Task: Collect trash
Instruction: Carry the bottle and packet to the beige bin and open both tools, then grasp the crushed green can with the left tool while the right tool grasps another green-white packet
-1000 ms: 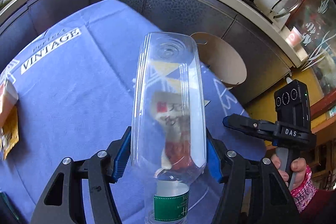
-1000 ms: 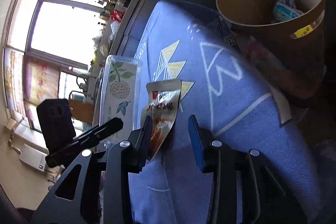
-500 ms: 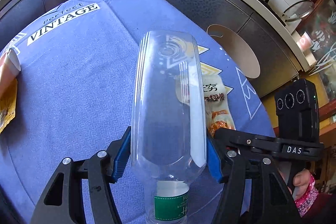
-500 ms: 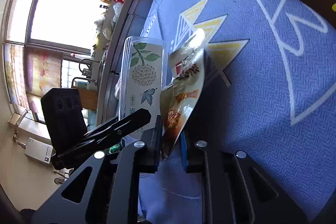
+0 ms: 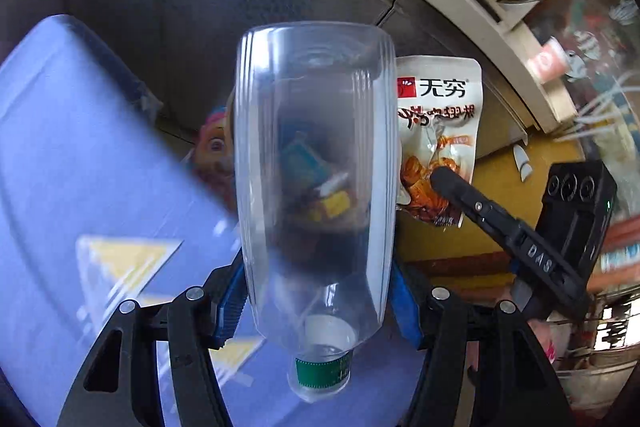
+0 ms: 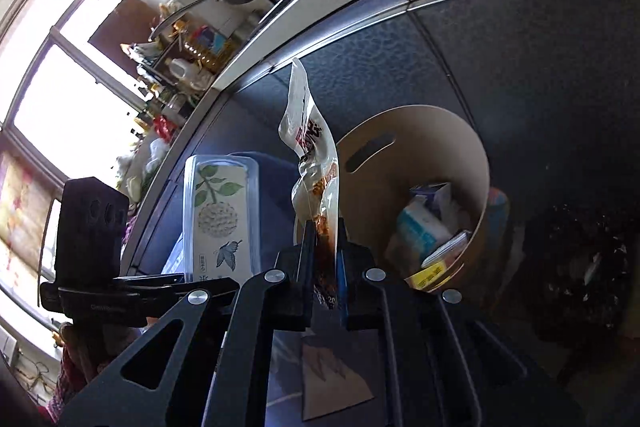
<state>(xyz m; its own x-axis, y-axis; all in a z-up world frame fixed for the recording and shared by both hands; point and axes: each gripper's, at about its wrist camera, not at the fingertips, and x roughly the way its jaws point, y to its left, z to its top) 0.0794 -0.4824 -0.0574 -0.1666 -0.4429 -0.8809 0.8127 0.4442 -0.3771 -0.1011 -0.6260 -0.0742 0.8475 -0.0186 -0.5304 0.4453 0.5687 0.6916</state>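
Risk: clear empty plastic bottle (image 5: pixel 316 187), clamped by left gripper (image 5: pixel 316 307), and thin orange snack pouch (image 6: pixel 312 163), pinched by right gripper (image 6: pixel 324 267), may be dropped outside round cardboard bin (image 6: pixel 472 155) if released early.

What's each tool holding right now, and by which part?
Left tool: clear plastic bottle, clamped across its body near the neck. Right tool: snack packet, pinched at its lower end.

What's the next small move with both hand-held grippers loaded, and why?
Probably carry the right hand-held gripper a bit further, over the round bin, then open it. It is shut on the snack wrapper, which hangs short of the bin's opening, where other trash already lies. The left hand-held gripper, clamped on the clear bottle, can follow.
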